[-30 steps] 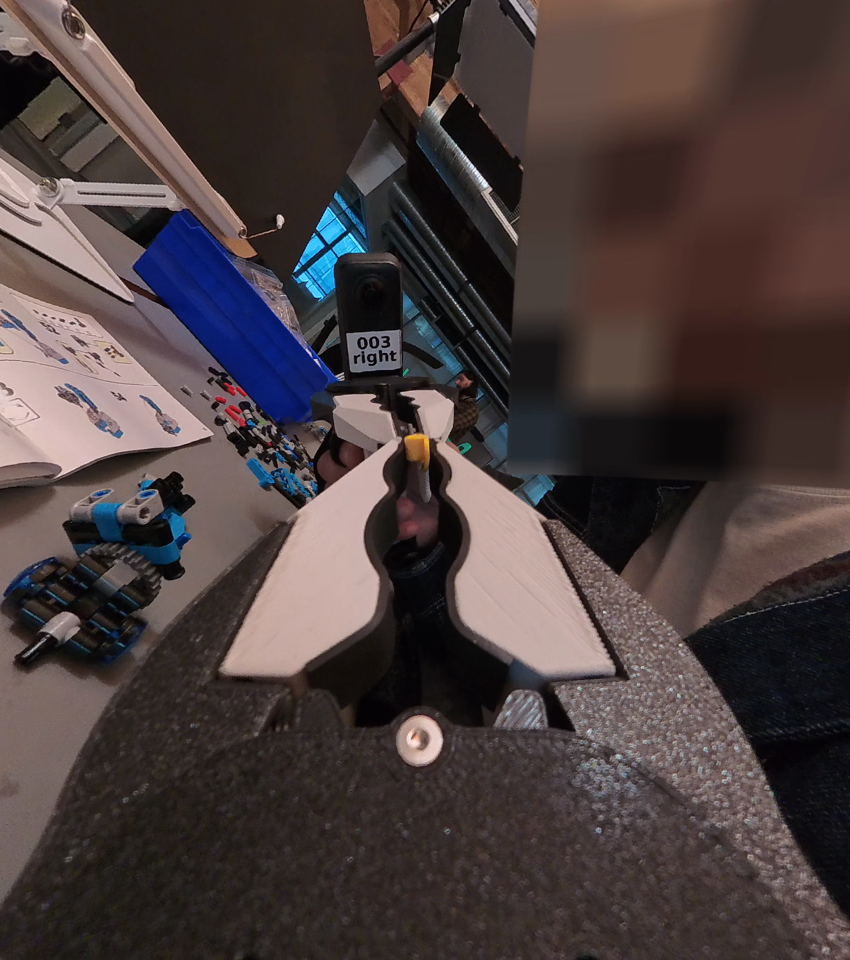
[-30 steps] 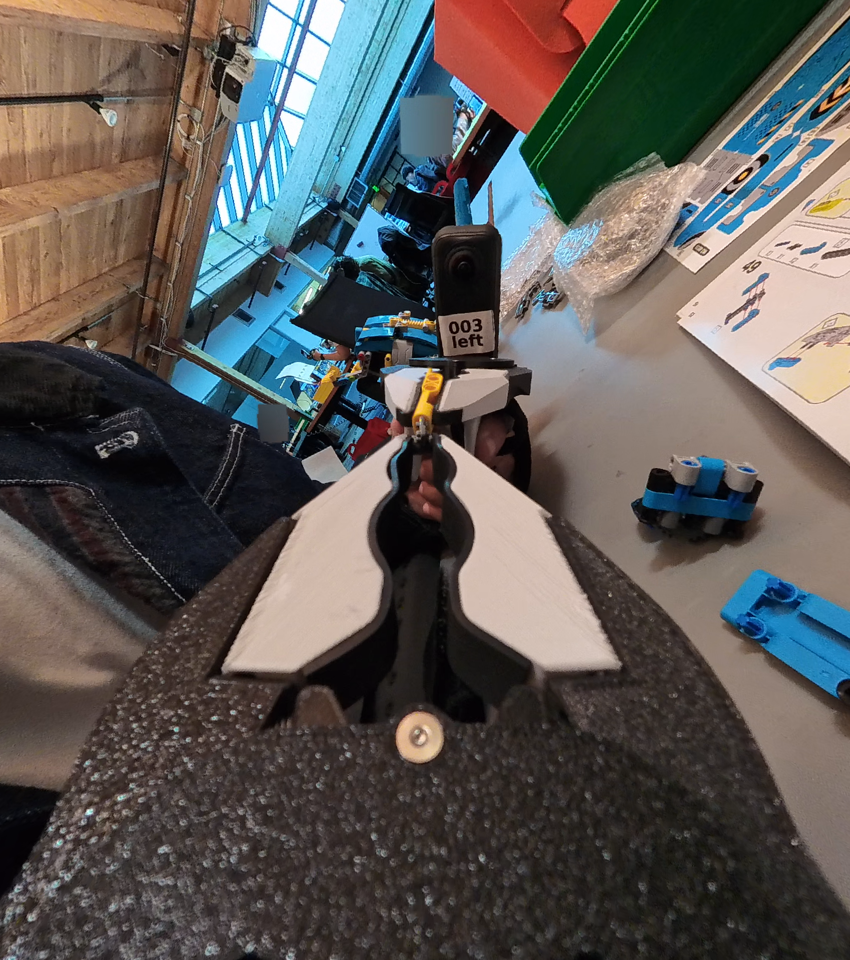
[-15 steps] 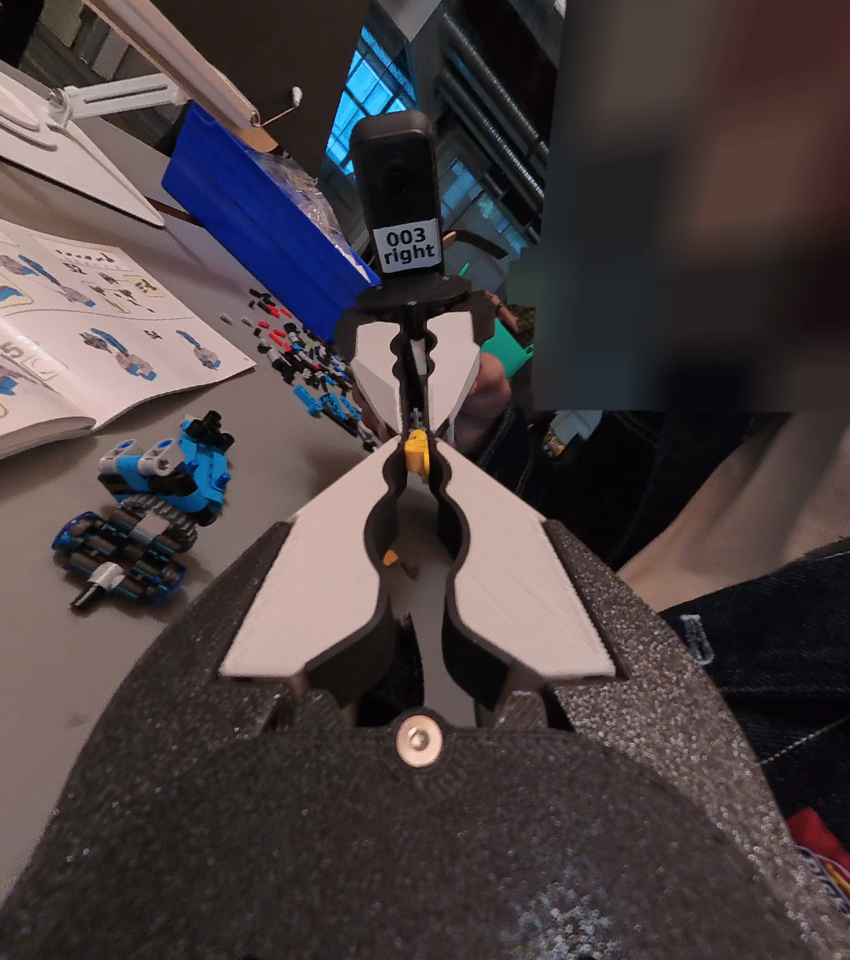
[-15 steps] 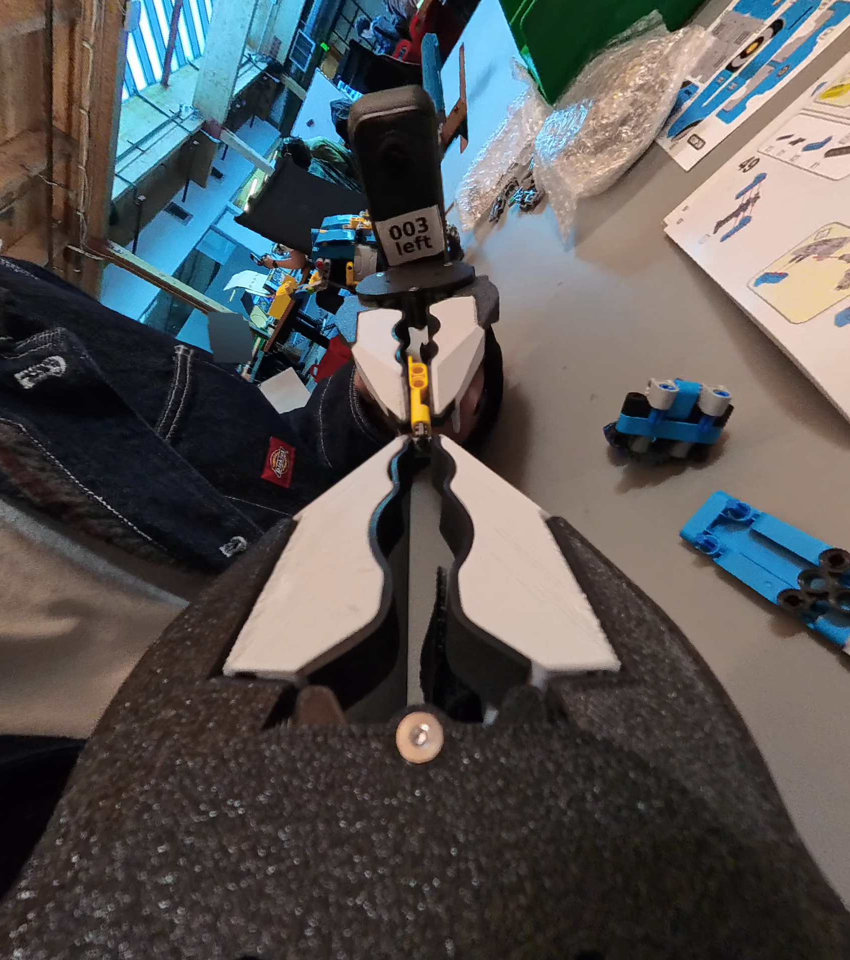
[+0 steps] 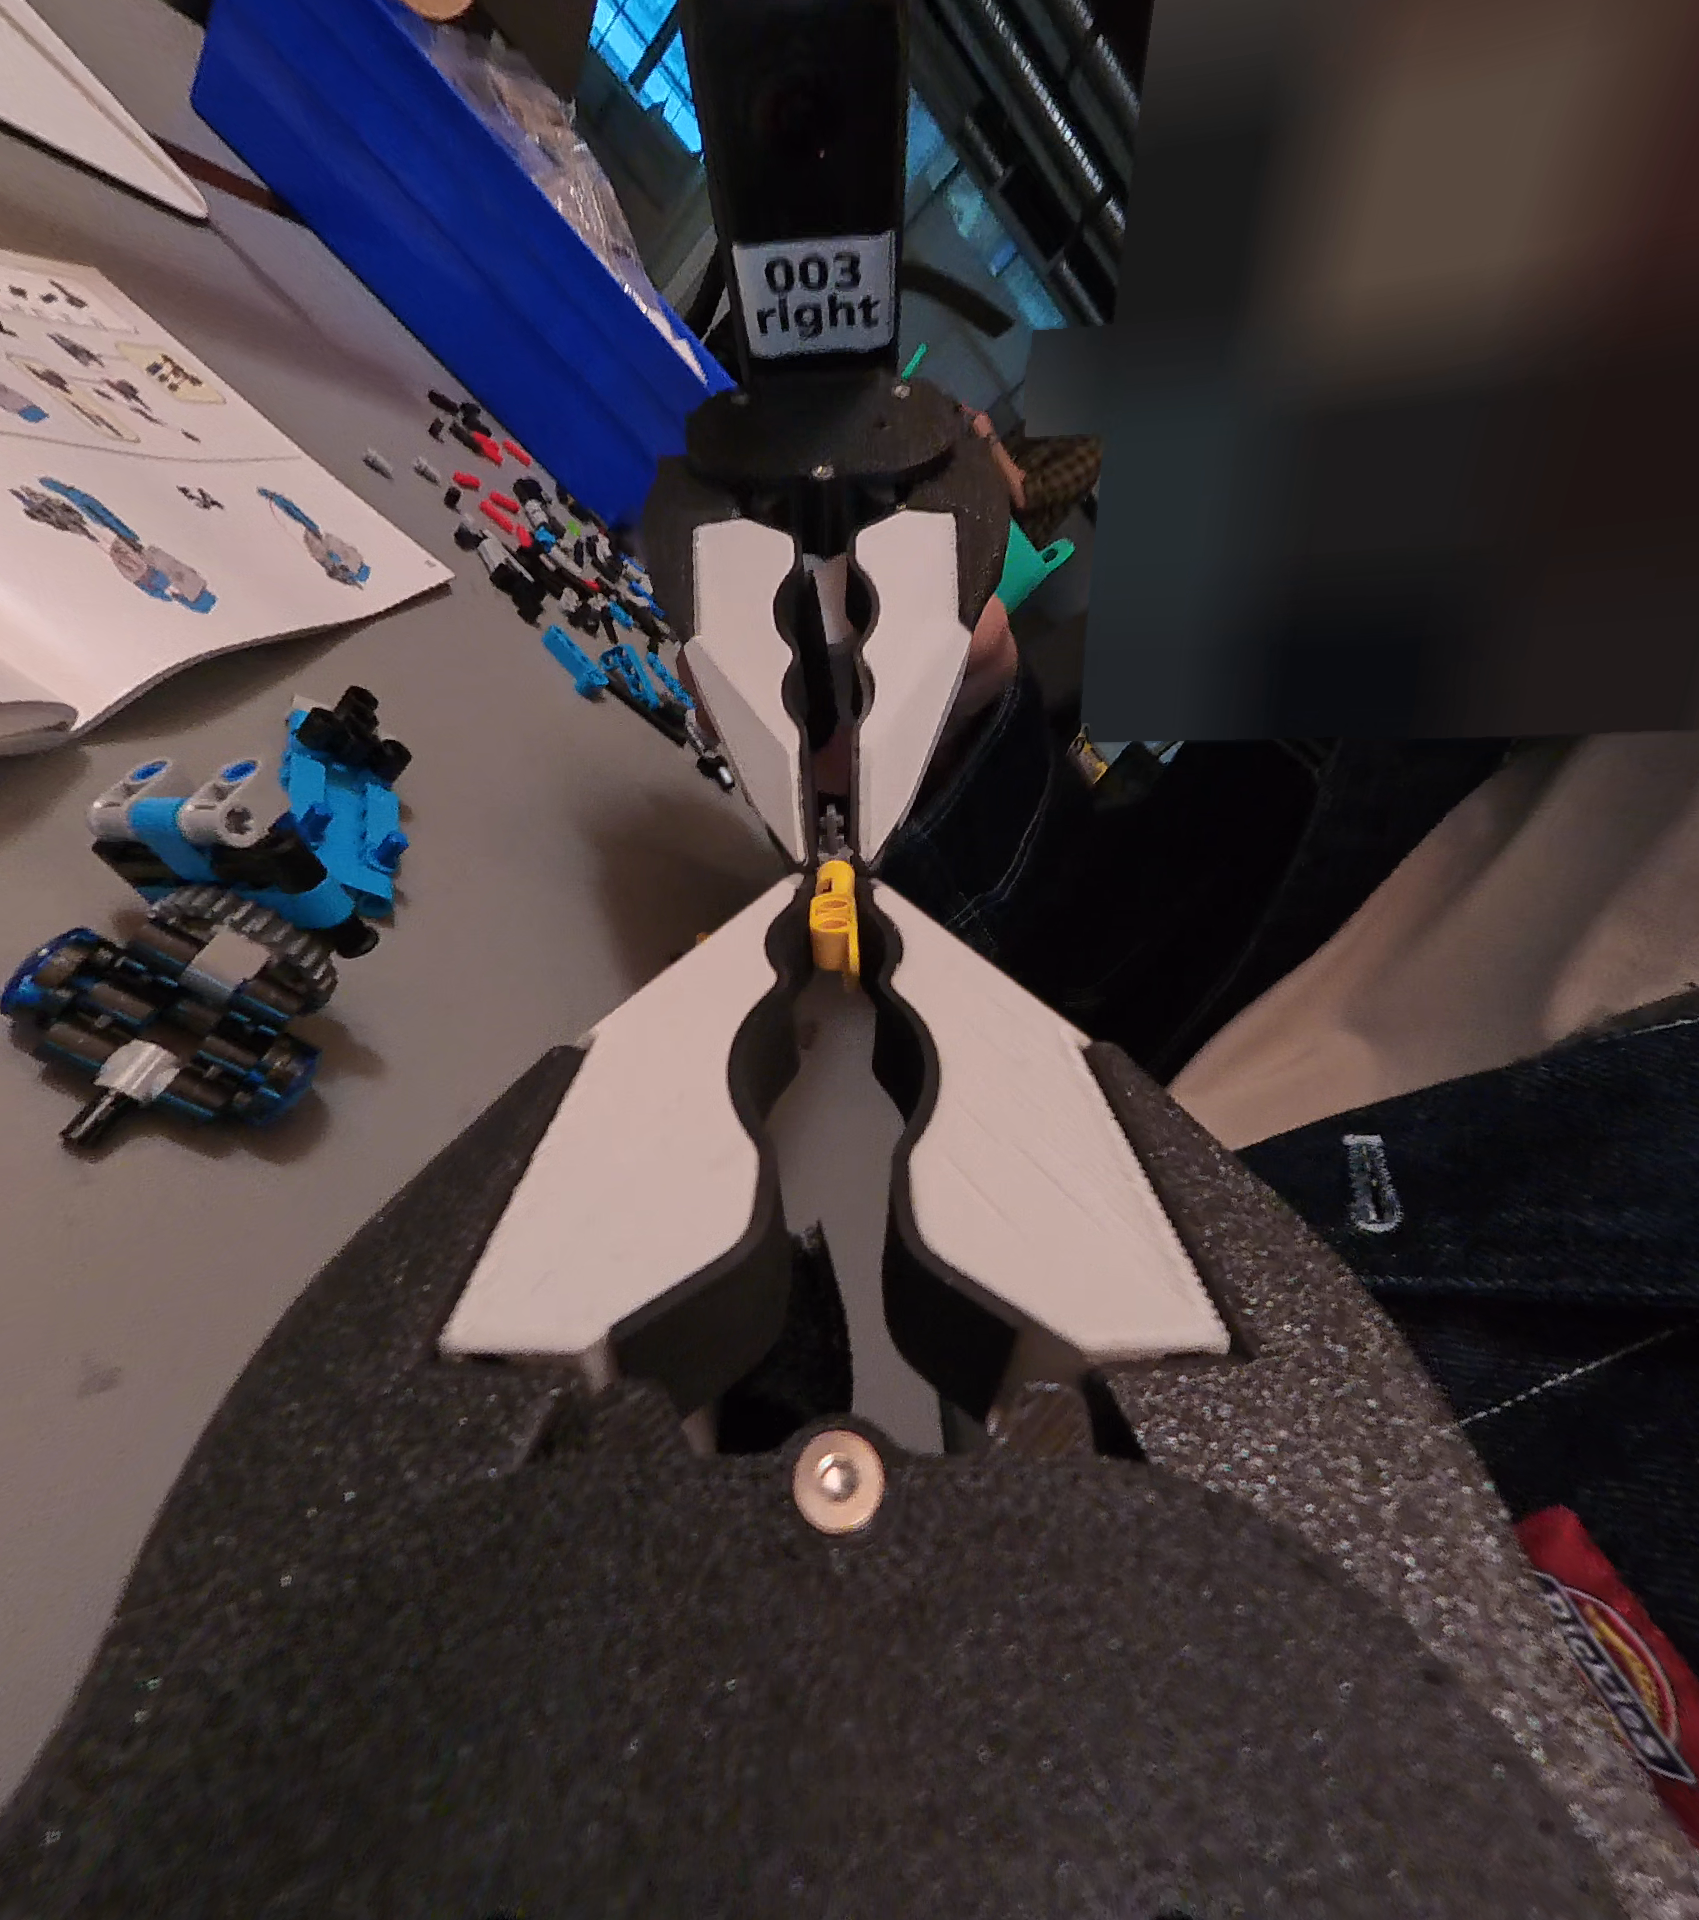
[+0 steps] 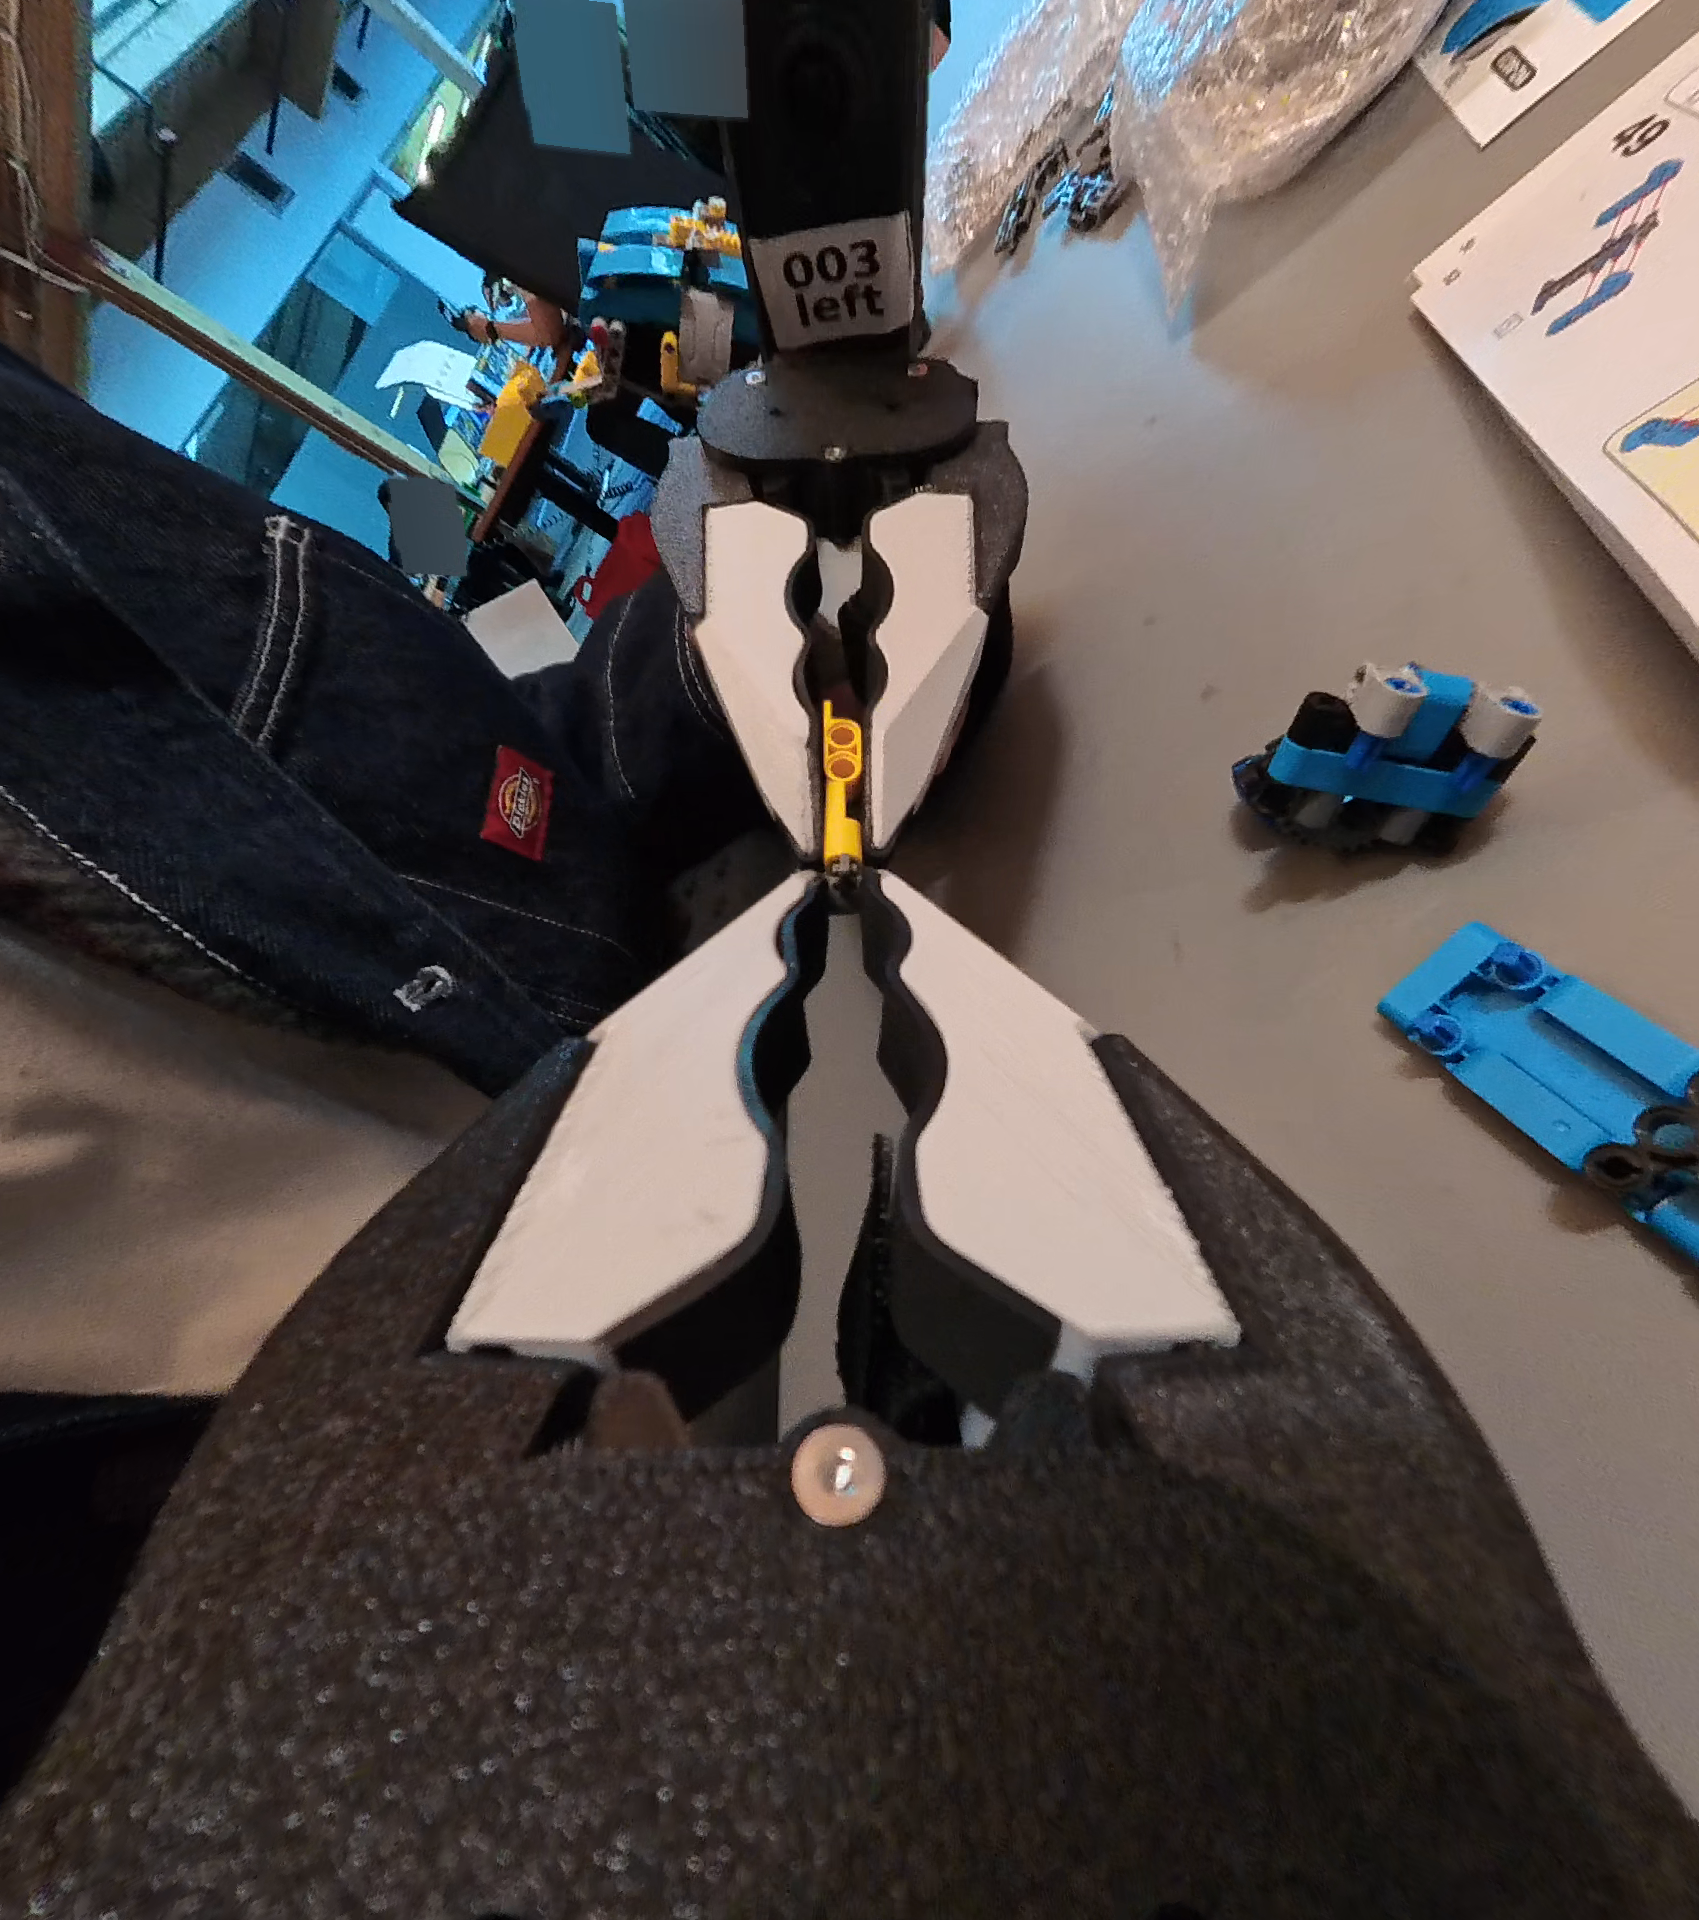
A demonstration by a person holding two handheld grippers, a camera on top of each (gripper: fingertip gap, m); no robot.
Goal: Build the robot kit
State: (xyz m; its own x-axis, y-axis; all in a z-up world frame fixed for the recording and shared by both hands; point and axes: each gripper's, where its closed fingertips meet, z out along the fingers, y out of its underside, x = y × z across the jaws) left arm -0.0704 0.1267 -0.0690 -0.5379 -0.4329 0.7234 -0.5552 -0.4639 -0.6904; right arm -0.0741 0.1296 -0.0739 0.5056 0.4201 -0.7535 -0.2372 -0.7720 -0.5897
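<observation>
While tip to tip, left claw (image 5: 832,894) grips one yellow piece (image 5: 834,920).

Dark pin (image 5: 832,821) at right gripper (image 5: 832,847) tips mostly hidden. Instruction booklet (image 5: 128,520) cut by left edge. Loose small parts (image 5: 554,561) too small to identify.
</observation>
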